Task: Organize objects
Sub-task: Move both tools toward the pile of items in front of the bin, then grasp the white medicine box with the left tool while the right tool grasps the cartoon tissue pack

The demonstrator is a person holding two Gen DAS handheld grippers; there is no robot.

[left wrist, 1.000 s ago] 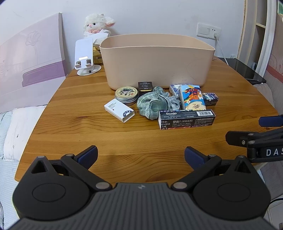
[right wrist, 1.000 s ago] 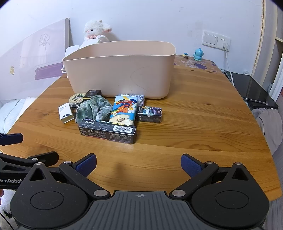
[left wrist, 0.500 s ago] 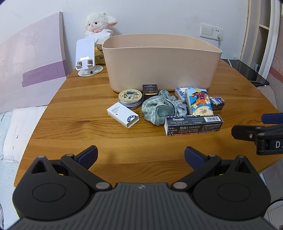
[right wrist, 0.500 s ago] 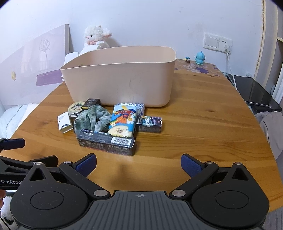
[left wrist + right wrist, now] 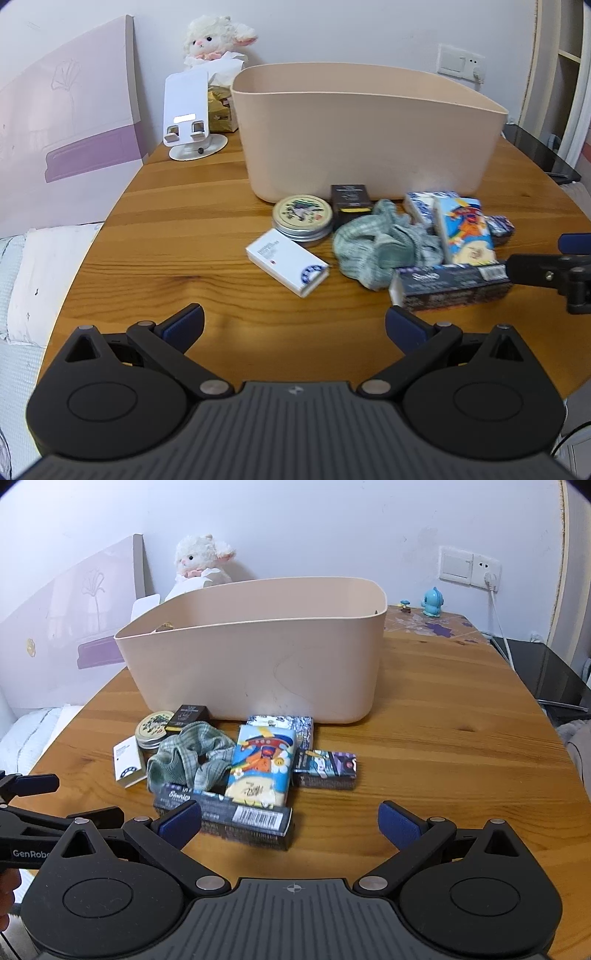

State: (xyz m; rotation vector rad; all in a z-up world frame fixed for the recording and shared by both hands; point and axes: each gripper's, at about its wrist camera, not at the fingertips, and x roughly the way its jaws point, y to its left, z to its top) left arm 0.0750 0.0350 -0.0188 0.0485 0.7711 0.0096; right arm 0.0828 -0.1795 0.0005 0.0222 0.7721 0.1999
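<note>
A beige bin (image 5: pixel 365 129) (image 5: pixel 258 664) stands on the round wooden table (image 5: pixel 184 229). In front of it lie a round tin (image 5: pixel 302 219), a small black box (image 5: pixel 350 197), a white box (image 5: pixel 287 261), a green checked cloth (image 5: pixel 380 247) (image 5: pixel 192 755), a colourful tissue pack (image 5: pixel 465 230) (image 5: pixel 262 766), a long black carton (image 5: pixel 450 288) (image 5: pixel 229 812) and a small purple box (image 5: pixel 327 768). My left gripper (image 5: pixel 294 323) is open and empty, short of the white box. My right gripper (image 5: pixel 290 821) is open and empty, just short of the long carton.
A white phone stand (image 5: pixel 190 118), a plush lamb (image 5: pixel 216 38) and a pink panel (image 5: pixel 62 122) are at the back left. A blue figurine (image 5: pixel 431 602) and wall sockets (image 5: pixel 469 566) are at the back right. A bed (image 5: pixel 22 266) lies left of the table.
Both grippers have moved forward toward the pile of objects. Both stay open.
</note>
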